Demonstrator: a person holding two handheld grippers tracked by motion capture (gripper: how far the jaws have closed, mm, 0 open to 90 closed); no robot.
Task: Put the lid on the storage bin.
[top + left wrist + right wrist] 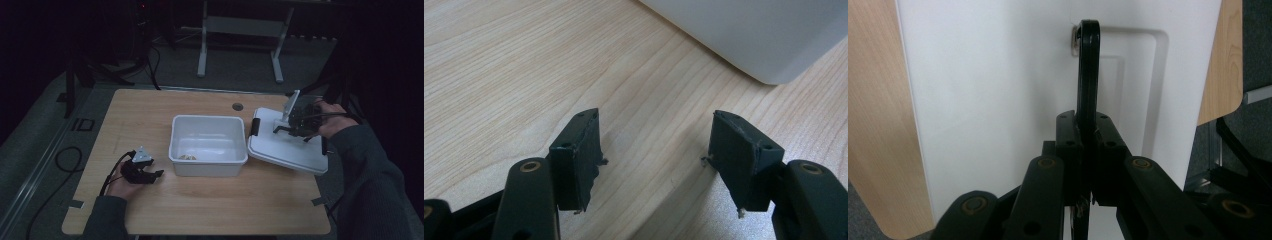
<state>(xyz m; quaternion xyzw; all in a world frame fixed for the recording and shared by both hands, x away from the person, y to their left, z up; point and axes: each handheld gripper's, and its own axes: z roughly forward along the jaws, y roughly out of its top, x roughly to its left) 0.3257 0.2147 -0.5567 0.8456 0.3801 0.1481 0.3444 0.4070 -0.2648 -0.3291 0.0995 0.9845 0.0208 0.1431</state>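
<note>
Left gripper (148, 174) fingers apart over bare table (210, 200), right gripper (1087, 150) fingers clamped on lid (290, 145) handle (1088, 65), lid's long axis running away from it

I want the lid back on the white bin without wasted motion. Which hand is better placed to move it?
Right. The right gripper is already shut on the lid's black handle, with the lid lying beside the bin. The left gripper rests open on the table, holding nothing.

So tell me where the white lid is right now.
In the high view the white lid lies at the table's right edge, just right of the open white bin, with the right gripper clamped on its black handle.
</note>
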